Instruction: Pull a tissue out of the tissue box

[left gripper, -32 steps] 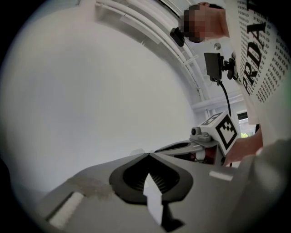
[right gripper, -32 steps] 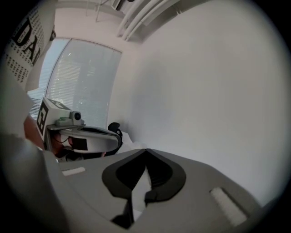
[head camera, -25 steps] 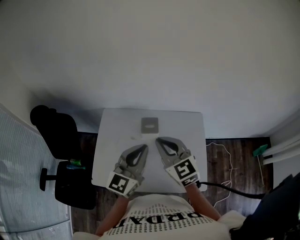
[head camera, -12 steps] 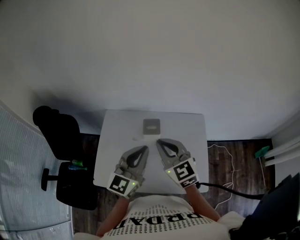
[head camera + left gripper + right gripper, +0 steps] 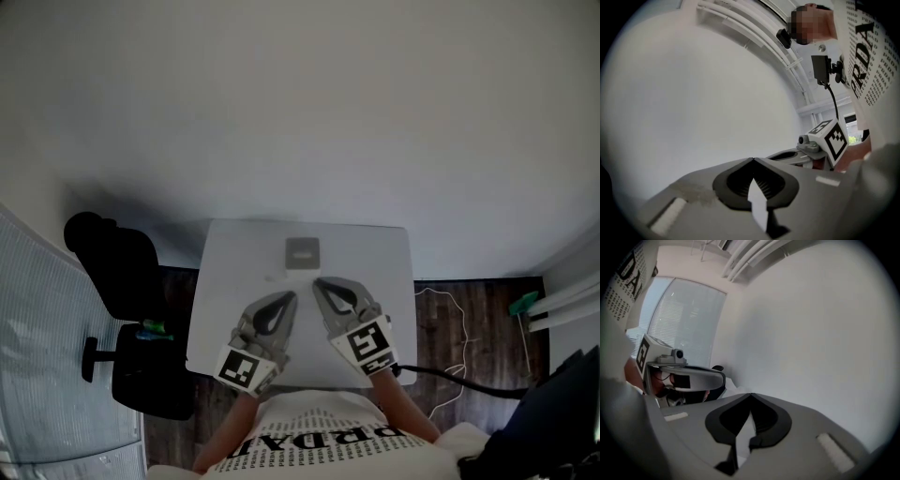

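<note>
We note the tissue box (image 5: pixel 302 251) lying flat at the far middle of the worktop (image 5: pixel 375 272). It looks near square from above, so its long axis is unclear. A pale strip on top runs crosswise; contents too small to tell. Left claw (image 5: pixel 292 296) and right claw (image 5: pixel 317 281) are each closed tip to tip and empty, near the box but apart from it.

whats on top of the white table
A grey square tissue box near the far edge; the left gripper and right gripper over the near half, hiding the tabletop beneath.

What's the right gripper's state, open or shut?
Shut. In the right gripper view, the right gripper has its jaw tips meeting, with nothing between them.
</note>
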Demonstrator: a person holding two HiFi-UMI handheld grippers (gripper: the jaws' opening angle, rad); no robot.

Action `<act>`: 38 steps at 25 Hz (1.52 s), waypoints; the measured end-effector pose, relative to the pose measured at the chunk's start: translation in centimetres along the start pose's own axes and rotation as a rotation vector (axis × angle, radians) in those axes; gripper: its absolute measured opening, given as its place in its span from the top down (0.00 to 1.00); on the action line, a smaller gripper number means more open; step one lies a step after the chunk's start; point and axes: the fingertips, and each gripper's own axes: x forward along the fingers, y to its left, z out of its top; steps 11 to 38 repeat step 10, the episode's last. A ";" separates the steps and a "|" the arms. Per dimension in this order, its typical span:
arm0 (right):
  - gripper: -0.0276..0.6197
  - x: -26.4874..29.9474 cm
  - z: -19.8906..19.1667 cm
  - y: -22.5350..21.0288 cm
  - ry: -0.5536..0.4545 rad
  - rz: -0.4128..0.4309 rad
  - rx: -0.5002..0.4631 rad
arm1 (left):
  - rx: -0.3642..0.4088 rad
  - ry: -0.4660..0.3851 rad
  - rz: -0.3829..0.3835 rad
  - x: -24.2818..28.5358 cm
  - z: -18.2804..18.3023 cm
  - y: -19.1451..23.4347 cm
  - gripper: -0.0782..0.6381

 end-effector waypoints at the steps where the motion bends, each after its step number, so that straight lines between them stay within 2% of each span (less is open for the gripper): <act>1: 0.95 0.0 0.0 0.0 0.000 -0.001 0.000 | 0.001 -0.002 -0.001 0.0 0.0 0.0 0.90; 38: 0.95 0.4 -0.4 -0.7 0.006 0.005 -0.002 | -0.013 0.000 -0.004 0.9 -0.3 0.0 0.90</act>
